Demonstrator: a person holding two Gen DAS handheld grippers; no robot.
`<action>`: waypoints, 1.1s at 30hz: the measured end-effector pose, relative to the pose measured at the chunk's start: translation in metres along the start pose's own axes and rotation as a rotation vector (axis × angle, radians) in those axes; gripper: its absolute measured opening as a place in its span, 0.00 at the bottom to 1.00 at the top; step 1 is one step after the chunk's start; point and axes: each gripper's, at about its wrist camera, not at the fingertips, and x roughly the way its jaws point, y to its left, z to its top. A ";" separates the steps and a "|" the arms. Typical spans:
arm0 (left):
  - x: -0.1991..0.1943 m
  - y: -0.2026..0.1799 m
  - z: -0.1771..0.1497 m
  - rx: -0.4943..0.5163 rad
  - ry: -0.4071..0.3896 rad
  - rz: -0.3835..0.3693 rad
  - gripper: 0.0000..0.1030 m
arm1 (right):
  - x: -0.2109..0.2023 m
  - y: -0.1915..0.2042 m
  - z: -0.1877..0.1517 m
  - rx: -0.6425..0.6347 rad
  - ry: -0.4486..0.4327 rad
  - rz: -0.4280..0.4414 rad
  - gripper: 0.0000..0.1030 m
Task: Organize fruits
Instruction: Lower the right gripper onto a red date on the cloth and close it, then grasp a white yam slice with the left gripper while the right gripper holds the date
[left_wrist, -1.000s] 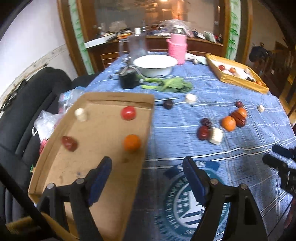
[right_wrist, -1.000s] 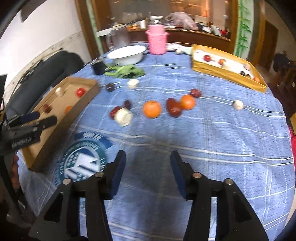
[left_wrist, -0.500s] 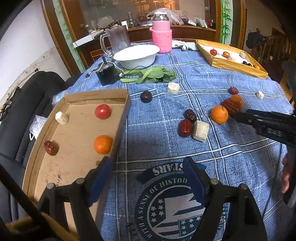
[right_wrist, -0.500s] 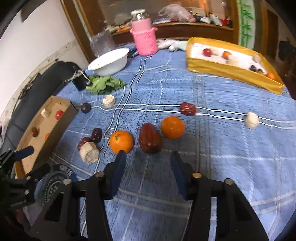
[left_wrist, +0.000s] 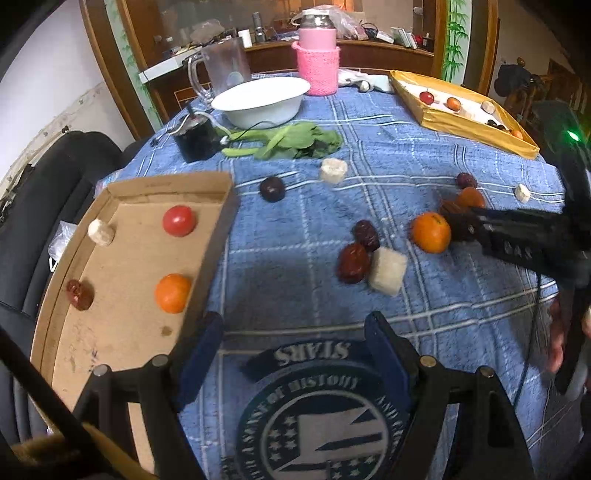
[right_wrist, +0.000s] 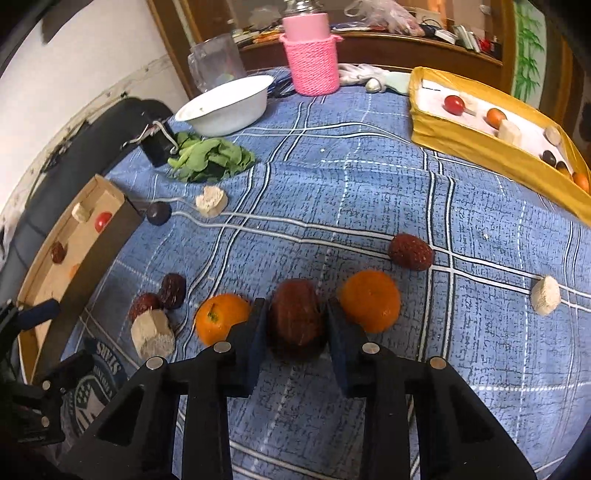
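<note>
My right gripper (right_wrist: 295, 325) is open, its two fingers on either side of a large dark red date (right_wrist: 295, 314) that lies on the blue cloth between two oranges (right_wrist: 219, 319) (right_wrist: 371, 304); I cannot tell if the pads touch it. In the left wrist view this gripper (left_wrist: 458, 221) reaches in from the right, past an orange (left_wrist: 431, 232). My left gripper (left_wrist: 291, 350) is open and empty, low over the cloth beside the cardboard tray (left_wrist: 122, 325), which holds a tomato (left_wrist: 179, 220), an orange (left_wrist: 173, 292), a date (left_wrist: 79, 294) and a pale chunk (left_wrist: 100, 232).
A yellow tray (right_wrist: 476, 147) with several fruits stands at the back right. A white bowl (right_wrist: 225, 105), pink-sleeved jar (right_wrist: 314, 59), green leaves (right_wrist: 210, 158) and black box (right_wrist: 159, 146) are at the back. Loose dates (right_wrist: 410, 251) (right_wrist: 159, 295), a dark plum (right_wrist: 158, 213) and pale chunks (right_wrist: 545, 295) (right_wrist: 152, 334) (right_wrist: 211, 200) lie scattered.
My right gripper has moved forward and down until the large date sits between its fingers. My left gripper has drifted right, from over the cardboard tray's edge to over the cloth.
</note>
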 end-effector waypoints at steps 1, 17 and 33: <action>0.001 -0.003 0.001 0.000 0.000 -0.005 0.79 | -0.005 -0.001 -0.003 -0.004 -0.002 -0.009 0.29; 0.047 -0.046 0.026 -0.052 0.049 -0.099 0.47 | -0.064 -0.021 -0.060 0.030 -0.078 -0.021 0.29; -0.023 -0.023 -0.023 -0.045 -0.015 -0.182 0.45 | -0.103 -0.010 -0.094 0.030 -0.109 0.003 0.29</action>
